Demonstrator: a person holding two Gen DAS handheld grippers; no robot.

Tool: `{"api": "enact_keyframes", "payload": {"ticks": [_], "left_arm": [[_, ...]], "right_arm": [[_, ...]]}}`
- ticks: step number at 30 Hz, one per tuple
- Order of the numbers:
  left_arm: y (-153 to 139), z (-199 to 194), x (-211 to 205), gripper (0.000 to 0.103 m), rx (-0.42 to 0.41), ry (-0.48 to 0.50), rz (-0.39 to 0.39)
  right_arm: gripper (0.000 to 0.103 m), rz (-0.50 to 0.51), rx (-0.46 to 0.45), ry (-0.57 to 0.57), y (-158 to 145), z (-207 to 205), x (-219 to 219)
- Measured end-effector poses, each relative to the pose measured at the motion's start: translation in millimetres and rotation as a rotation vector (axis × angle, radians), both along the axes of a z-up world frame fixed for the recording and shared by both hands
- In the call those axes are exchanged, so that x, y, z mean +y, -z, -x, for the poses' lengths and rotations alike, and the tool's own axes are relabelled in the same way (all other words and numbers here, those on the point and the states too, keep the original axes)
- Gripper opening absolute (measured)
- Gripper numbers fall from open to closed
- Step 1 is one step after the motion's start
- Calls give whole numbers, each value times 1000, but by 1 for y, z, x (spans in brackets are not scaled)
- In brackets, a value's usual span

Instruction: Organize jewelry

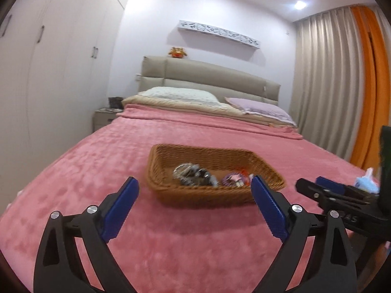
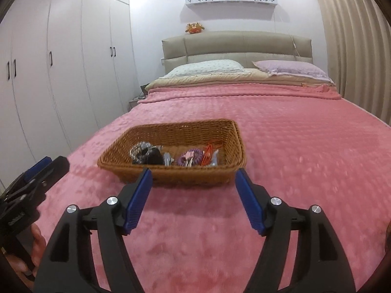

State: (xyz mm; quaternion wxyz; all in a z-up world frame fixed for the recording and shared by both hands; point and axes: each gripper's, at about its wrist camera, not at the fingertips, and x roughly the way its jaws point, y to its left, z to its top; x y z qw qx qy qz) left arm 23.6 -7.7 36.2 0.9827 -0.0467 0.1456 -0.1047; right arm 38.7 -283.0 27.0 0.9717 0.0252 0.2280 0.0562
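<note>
- Closest in: the left gripper (image 1: 194, 186) has its blue pads spread wide with nothing between them, just pink blanket (image 1: 97, 166) underneath. It sits short of the basket, not touching it.
- The right gripper (image 2: 193, 177) is spread too, a bit narrower than the left by the look of it, and also empty. Its tips sit just in front of the basket's near wall. From the left view you can see it poking in from the right side.
- A bit of hand (image 2: 36, 244) shows at the left edge of the right view, wrapped around the other tool's handle.
- Next out: the wicker basket (image 2: 127, 134) sits flat on the bed, and all the jewelry I can spot is already in it. There's a silvery beaded bracelet (image 2: 138, 150), a dark lump (image 2: 154, 157) I can't really make out, a purple coil band (image 2: 190, 157) and an orange clip (image 2: 209, 155), all bunched along the near side.
- My read: both tongs are empty and nothing loose is on the blanket, so it looks like either the wrap-up or a pause between picks.
- If more sorting is coming, the next move means reaching over the near rim and closing on one small piece without dragging its neighbours along.
- Far back: pillows (image 2: 207, 69) and a padded headboard (image 2: 234, 46), nothing task-related there.
</note>
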Motion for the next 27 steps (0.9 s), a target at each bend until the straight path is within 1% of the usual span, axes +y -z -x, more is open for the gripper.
{"api": "enact_keyframes", "payload": {"ticks": [2, 3, 5, 6, 7, 8, 10, 11, 18, 23, 27], "left_arm": [[7, 2, -8, 90, -40, -35, -69], [13, 1, -15, 90, -35, -42, -111], [17, -1, -22, 90, -18, -20, -130], [17, -1, -23, 92, -20, -24, -138], [18, 0, -23, 95, -21, -34, -141], [19, 0, -21, 95, -20, -40, -138], [21, 0, -19, 95, -11, -53, -123], [21, 0, -17, 95, -9, -57, -114], [24, 0, -9, 95, 15, -83, -84], [25, 0, -11, 95, 20, -80, -100], [25, -1, -13, 95, 22, -84, -108]], "right_arm": [[67, 15, -9, 6, 6, 4, 3], [67, 17, -14, 6, 10, 6, 3], [69, 37, -28, 26, 17, 9, 5], [70, 53, -28, 37, 22, 9, 7], [70, 61, -28, 36, 24, 10, 8], [70, 69, -33, 33, 24, 10, 9], [74, 73, -39, 24, 26, 11, 10], [75, 73, -33, 23, 28, 11, 10], [75, 54, -9, 13, 31, 10, 7], [76, 57, 0, 9, 32, 9, 8], [79, 50, 9, 8, 32, 8, 7]]}}
